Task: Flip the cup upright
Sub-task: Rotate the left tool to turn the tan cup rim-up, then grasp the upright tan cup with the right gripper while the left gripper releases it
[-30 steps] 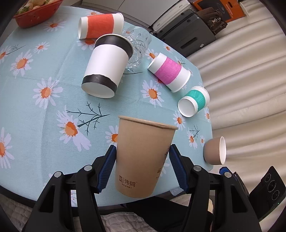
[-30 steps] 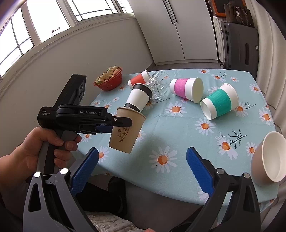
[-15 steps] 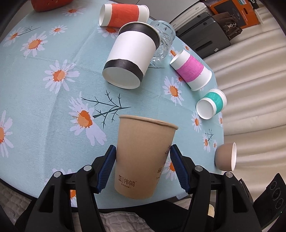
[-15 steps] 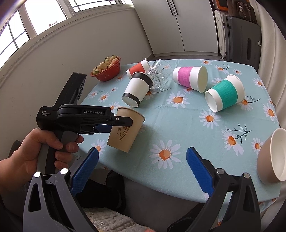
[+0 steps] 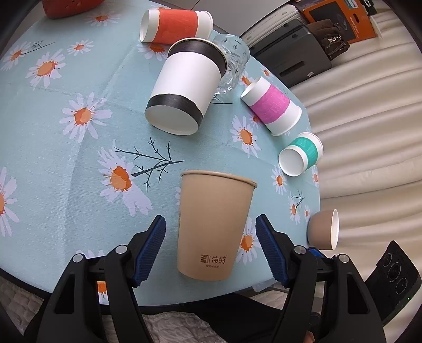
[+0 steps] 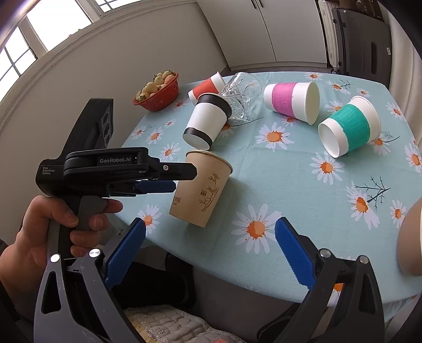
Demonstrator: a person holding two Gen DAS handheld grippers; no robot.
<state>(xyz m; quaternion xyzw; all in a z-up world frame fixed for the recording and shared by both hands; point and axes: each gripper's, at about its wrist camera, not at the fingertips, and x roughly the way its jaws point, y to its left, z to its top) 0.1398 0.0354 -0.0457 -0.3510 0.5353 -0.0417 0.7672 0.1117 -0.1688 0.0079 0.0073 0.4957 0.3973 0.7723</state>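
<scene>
We are seeing the brown paper cup (image 5: pixel 215 227) standing mouth-up near the front edge of the table (image 5: pixel 66 163), on the daisy-print cloth. In the left wrist view the left gripper (image 5: pixel 211 249) is sitting around the cup with its jaws spread: a strip of cloth is showing between each blue pad (image 5: pixel 150 245) and the cup wall, so neither pad is touching. In the right wrist view the same left gripper (image 6: pixel 182 178) is reaching in from the left at about rim height, held by the left hand (image 6: pixel 50 229).

We are noting the right gripper (image 6: pixel 211 250) wide apart and holding nothing, hovering over the near table edge with the cup (image 6: pixel 201 188) beyond it.

Other items lying on their sides: a black-banded white cup (image 5: pixel 184 89) resting against a clear glass (image 5: pixel 233 62), an orange-sleeved cup (image 5: pixel 175 25) behind them, a pink-sleeved cup (image 5: pixel 271 105), a teal-sleeved cup (image 5: pixel 302 153), and a small brown cup (image 5: pixel 323 229) at the right edge. A red bowl of fruit (image 6: pixel 158 91) is sitting at the far left corner.
</scene>
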